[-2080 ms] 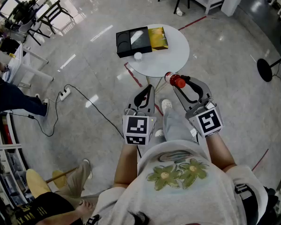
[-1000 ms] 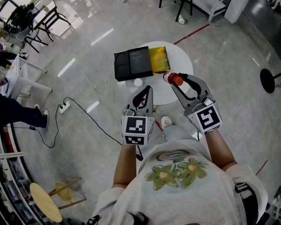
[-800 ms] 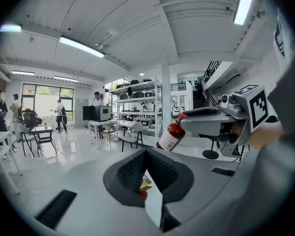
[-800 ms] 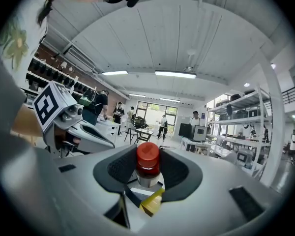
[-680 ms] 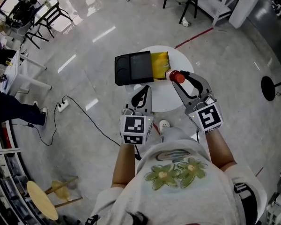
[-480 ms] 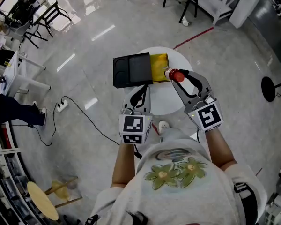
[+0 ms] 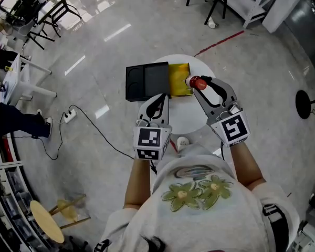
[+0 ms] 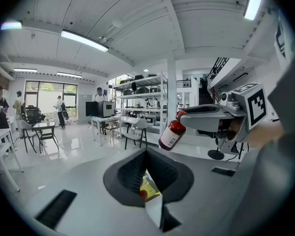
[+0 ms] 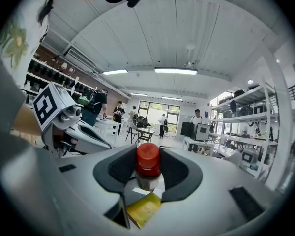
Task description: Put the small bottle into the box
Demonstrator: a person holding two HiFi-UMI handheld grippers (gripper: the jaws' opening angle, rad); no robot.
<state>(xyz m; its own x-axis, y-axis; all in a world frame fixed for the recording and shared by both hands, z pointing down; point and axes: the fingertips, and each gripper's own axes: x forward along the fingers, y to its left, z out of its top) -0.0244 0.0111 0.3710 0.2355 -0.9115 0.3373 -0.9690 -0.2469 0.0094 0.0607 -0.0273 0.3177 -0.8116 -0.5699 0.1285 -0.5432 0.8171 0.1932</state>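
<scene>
Small bottle [image 9: 148, 168]: red cap, dark body with a pale label. It sits clamped between the fingers of the right gripper [image 7: 198, 82], which close on its neck just under the cap. In the right gripper view the cap stands level with the finger pads. In the left gripper view the body hangs tilted below those fingers, clear of any surface.

Right fingers: clenched on the bottle, with a pad against each side.

Below the right fingertips lies a yellow flat piece [image 7: 179, 79]. It shows through the gap under the bottle in the right gripper view.

Box [image 7: 147, 81]: black, shallow and open-topped, with round recesses at its left end. It lies to the left of the right fingertips and just beyond the left fingertips. Its right edge touches the yellow piece. The bottle is not in it.

Left gripper [image 7: 162, 97]: fingers closed tip to tip, with nothing between them. Through the slot behind the tips a little of the yellow piece shows. This gripper is beside the right one and apart from it, with its tips near the box's near edge.

Tabletop [image 7: 188, 117]: round and white. It carries the box and the yellow piece, and both sets of fingers are over it.

Floor [image 7: 94, 46]: grey and glossy. A black cable [image 7: 102, 133] runs across it, well to the left of the left fingers.
</scene>
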